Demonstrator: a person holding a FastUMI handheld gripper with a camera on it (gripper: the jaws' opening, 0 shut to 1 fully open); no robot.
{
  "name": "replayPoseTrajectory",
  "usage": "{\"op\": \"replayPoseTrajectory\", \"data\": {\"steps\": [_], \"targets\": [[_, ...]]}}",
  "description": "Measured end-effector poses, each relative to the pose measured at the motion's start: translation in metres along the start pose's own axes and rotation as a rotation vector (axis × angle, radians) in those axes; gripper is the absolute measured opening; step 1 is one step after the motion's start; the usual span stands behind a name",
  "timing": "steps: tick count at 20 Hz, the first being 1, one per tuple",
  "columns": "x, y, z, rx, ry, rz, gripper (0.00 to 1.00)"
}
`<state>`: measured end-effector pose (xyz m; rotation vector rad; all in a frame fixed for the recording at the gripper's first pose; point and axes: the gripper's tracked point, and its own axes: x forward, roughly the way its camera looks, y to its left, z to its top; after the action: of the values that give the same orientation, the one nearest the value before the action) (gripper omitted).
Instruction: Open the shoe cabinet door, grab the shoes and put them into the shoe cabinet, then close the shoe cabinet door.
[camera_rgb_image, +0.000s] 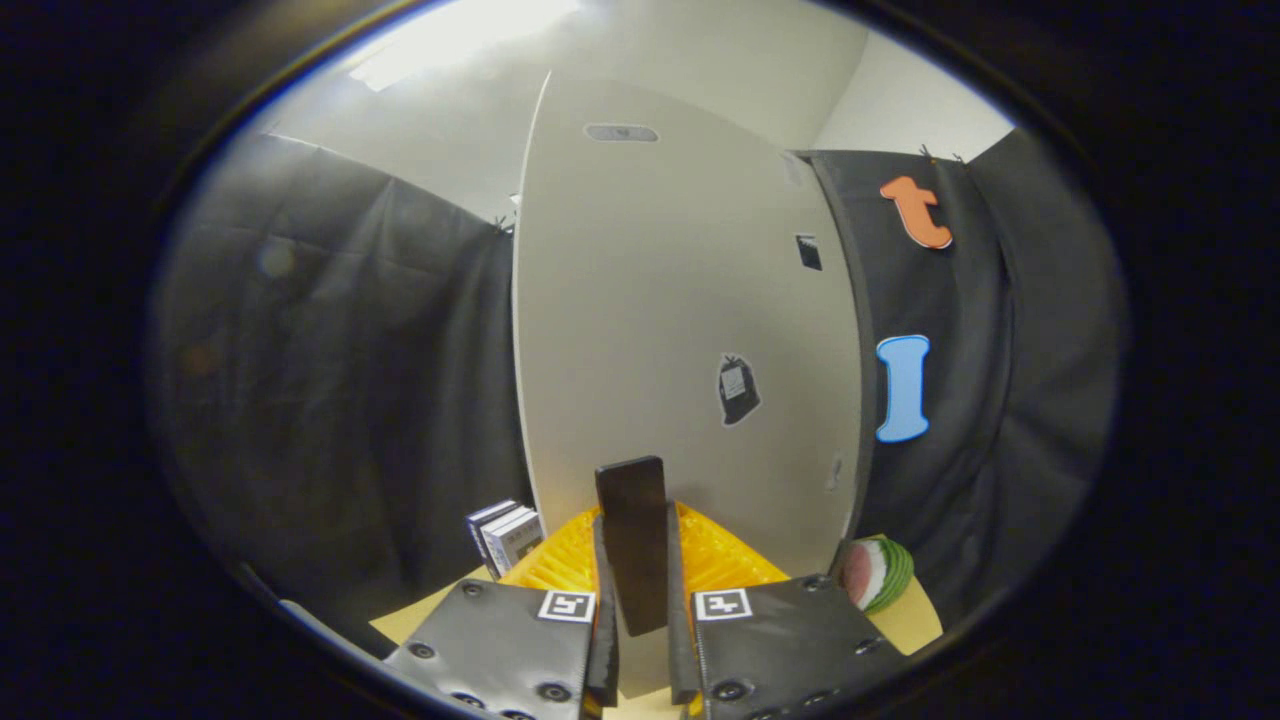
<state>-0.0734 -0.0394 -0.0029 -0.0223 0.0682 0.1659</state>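
Observation:
The pale shoe cabinet door (680, 300) stands upright close in front of me and takes up the middle of the view. Its dark flat handle (630, 500) sticks out low on the door, directly between my fingers (603, 590). My gripper (637, 570) is shut on this handle, one finger pressing on each side. A small dark sticker (738, 388) sits on the door above and to the right of the handle. I cannot tell how far the door is swung.
A tan surface (915, 620) lies below. Small upright boxes (505, 535) stand on it left of the fingers, and a round green-rimmed object (876, 573) lies to their right. Black cloth walls (350, 380) flank the door on both sides.

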Motion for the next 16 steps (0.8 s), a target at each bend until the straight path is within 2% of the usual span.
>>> {"op": "replayPoseTrajectory", "data": {"steps": [8, 16], "targets": [[-0.02, -0.03, 0.004, -0.021, -0.013, -0.075, 0.2], [-0.036, -0.067, 0.007, 0.01, -0.025, -0.21, 0.19]]}}
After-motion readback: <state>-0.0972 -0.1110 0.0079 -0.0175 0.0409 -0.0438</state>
